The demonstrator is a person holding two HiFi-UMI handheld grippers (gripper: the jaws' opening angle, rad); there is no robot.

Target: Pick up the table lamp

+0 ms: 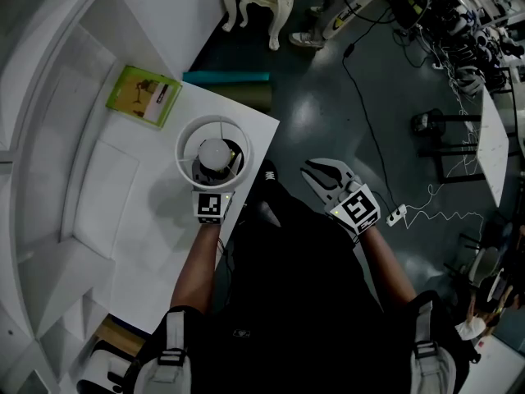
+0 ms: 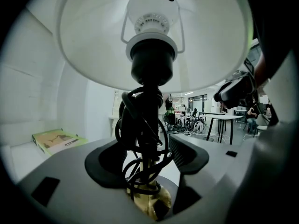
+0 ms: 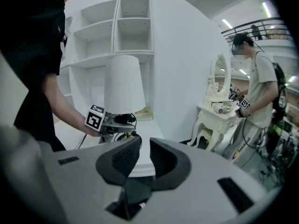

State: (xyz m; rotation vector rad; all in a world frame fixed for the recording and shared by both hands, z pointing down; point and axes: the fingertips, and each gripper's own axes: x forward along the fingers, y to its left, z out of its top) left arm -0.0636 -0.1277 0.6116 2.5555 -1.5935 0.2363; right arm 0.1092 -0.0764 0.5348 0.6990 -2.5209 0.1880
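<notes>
The table lamp (image 1: 215,142) stands on the white table (image 1: 131,245) near its right edge. It has a white shade (image 2: 93,41), a black socket and a brass foot (image 2: 150,203), and its black cord is wound around the stem (image 2: 142,139). My left gripper (image 2: 147,149) reaches in under the shade, its jaws apart on either side of the cord-wrapped stem; I see no firm press of the pads. The right gripper view shows the lamp (image 3: 124,85) with the left gripper (image 3: 114,122) at its base. My right gripper (image 3: 142,155) hovers off the table's right side, jaws slightly apart and empty.
A green book (image 1: 143,95) lies on the table beyond the lamp, with a teal roll (image 1: 225,78) by the table's far edge. White shelves (image 3: 117,31) rise behind. A white dressing table (image 3: 219,113) and a person (image 3: 259,87) stand to the right. Cables and a power strip (image 1: 396,215) lie on the floor.
</notes>
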